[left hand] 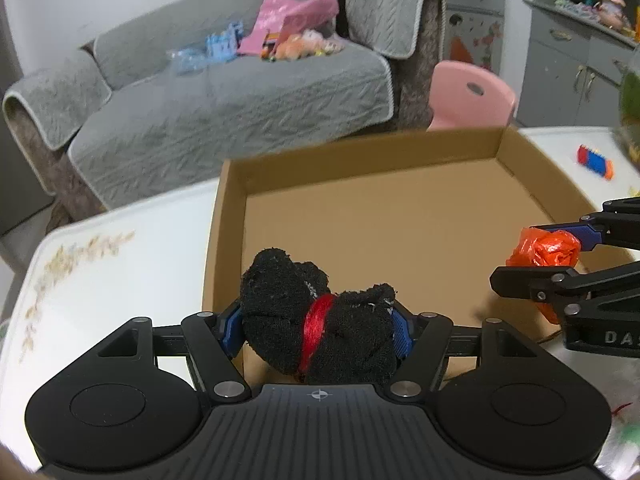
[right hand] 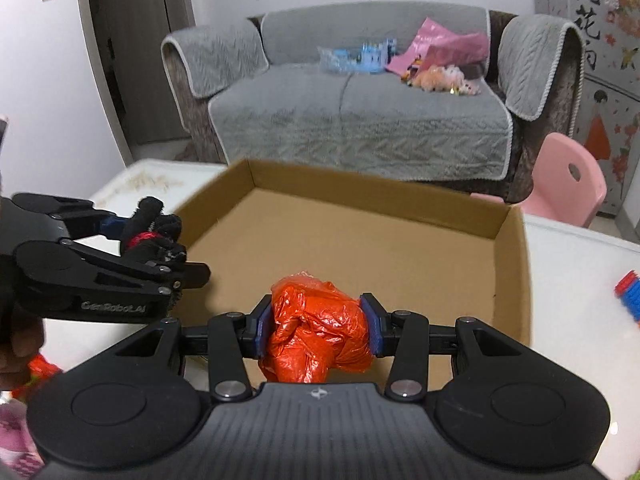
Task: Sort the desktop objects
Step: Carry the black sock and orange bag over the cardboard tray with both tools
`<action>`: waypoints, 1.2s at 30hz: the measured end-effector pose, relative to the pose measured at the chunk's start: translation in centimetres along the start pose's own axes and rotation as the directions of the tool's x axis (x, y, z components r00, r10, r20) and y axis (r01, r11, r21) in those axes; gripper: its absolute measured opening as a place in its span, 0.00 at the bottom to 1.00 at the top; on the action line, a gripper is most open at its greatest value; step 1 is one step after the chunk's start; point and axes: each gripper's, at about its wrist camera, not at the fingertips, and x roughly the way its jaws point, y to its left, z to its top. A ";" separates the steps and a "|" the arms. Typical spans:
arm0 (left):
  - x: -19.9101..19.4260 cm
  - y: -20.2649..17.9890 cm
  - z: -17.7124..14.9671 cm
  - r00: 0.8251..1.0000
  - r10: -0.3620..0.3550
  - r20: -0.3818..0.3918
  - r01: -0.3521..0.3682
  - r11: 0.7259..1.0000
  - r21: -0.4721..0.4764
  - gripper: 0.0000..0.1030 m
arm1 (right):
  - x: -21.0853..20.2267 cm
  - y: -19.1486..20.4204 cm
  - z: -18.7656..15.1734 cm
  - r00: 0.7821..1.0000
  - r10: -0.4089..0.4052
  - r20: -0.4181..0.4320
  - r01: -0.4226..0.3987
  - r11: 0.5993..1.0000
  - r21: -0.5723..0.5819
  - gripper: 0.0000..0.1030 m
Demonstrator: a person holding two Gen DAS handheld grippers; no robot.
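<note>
Left gripper (left hand: 318, 330) pinching a black fuzzy cloth bundle with a red band (left hand: 316, 320) between its blue pads (left hand: 231, 330), held just above the near wall of an open cardboard box (left hand: 224, 240), bundle bulging up and over both pads. Same bundle (right hand: 154, 232) seen from the right wrist view at the left gripper (right hand: 168, 248), over the box's near-left corner, a hand (right hand: 20, 340) partly visible behind it. Right gripper (right hand: 318, 330) clamped on a crumpled orange plastic bag (right hand: 316, 332), squeezed between its blue pads (right hand: 262, 330) and hovering over the near edge of the cardboard box (right hand: 514, 272). From the left wrist view, orange plastic bag (left hand: 546, 248) gripped by the right gripper (left hand: 532, 250) above the box's right wall. Box floor bare brown, resting on a white table (left hand: 120, 280) with a faint floral print. A red, blue and orange toy (left hand: 595, 162) lying on the table beyond the box's right side, well apart from both grippers. Grey sofa (right hand: 360, 120) behind, strewn with a pink bag (right hand: 448, 46) and blue toys (right hand: 368, 56); pink child's chair (right hand: 568, 180) just past the table.
</note>
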 end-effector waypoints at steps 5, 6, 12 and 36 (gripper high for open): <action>-0.3 -0.3 -1.1 1.000 -0.005 -0.028 0.005 1.000 0.005 0.71 | 0.1 1.0 -1.2 0.999 -0.033 -0.034 0.031 0.999 -0.042 0.40; -0.4 -0.5 -1.5 0.999 -0.003 -0.034 0.004 1.000 0.016 0.71 | -0.2 1.2 -1.5 0.999 -0.032 -0.039 0.030 0.999 -0.044 0.40; -1.4 -1.6 -3.3 0.998 -0.011 -0.054 0.013 0.999 0.037 0.71 | -1.6 2.4 -3.4 0.998 -0.028 -0.063 0.025 0.998 -0.055 0.40; -2.8 -1.4 -4.5 0.999 -0.036 -0.024 0.039 0.992 0.118 0.71 | -2.1 2.8 -2.9 0.993 0.096 -0.063 -0.099 0.994 -0.056 0.40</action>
